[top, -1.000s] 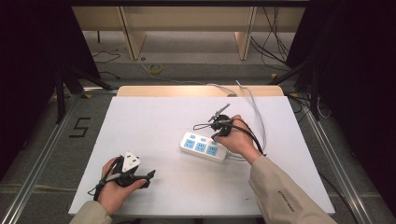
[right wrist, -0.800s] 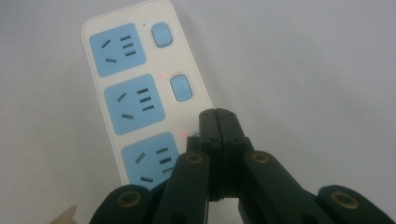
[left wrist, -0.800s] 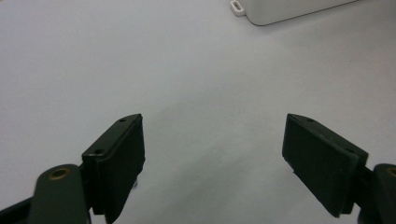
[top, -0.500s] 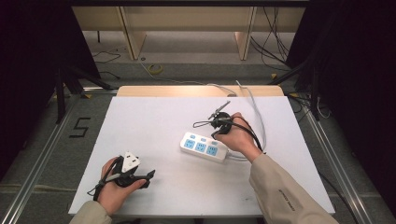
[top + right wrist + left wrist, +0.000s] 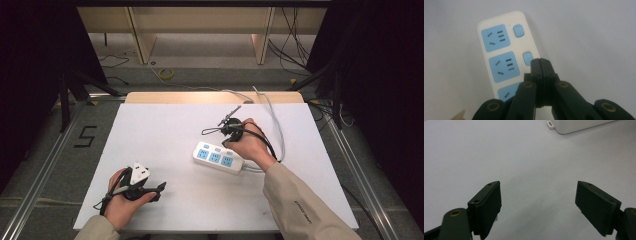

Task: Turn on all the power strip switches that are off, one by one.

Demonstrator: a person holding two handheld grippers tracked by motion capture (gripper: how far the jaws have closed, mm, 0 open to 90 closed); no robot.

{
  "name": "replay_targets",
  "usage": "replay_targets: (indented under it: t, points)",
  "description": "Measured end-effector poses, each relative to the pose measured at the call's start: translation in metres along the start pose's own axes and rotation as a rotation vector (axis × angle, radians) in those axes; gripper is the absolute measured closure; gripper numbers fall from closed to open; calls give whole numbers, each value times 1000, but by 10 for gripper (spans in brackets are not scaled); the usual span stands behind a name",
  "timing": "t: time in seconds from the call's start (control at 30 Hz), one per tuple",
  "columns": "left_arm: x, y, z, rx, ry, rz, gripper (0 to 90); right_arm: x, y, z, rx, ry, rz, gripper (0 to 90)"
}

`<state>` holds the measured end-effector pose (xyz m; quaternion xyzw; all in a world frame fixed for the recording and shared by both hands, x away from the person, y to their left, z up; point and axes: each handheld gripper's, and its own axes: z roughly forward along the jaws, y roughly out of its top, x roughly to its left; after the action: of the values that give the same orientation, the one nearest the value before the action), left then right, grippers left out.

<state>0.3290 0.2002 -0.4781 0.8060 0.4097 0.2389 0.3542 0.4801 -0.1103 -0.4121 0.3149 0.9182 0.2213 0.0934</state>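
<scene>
My right gripper (image 5: 540, 60) has its jaws pressed tight together with nothing between them, and its tip sits right at the middle switch (image 5: 527, 58) of the white power strip (image 5: 219, 158), which lies a bit right of the middle of the white table (image 5: 165, 130), well away from every edge. My left gripper (image 5: 537, 202) rests near the close left corner with its jaws wide apart and nothing in them, and there is lots of bare table between it and the strip
</scene>
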Motion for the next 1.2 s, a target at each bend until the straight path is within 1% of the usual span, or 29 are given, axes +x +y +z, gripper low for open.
replay_targets:
  t: [0.2,0.33,0.53,0.57,0.67,0.73,0.8,0.83,0.87,1.13,1.2]
  points:
    - [0,0,0,-2,1,-2,208,2,3,3,0,2,-6,900]
    - [0,0,0,-3,1,-3,207,5,7,3,0,-5,-24,900]
    - [-1,0,-1,-7,2,-2,206,8,11,3,-6,-3,-22,900]
    - [-1,0,-1,-5,2,-1,206,8,11,3,-4,-1,-29,900]
    - [-1,0,-1,-1,0,2,204,9,13,4,-4,-1,-23,900]
    - [-1,0,-1,-2,1,0,203,9,14,5,-3,2,-31,900]
    - [-1,0,-1,-3,2,1,203,10,15,6,-2,5,-24,900]
    - [-1,0,-1,-5,3,1,203,11,16,7,-4,5,-26,900]
    - [0,0,-1,-6,2,1,203,11,17,8,2,5,-38,900]
    - [-1,0,-1,-8,2,0,203,14,23,10,7,2,-45,900]
    - [-1,0,-1,-10,4,1,203,14,25,10,3,1,-40,900]
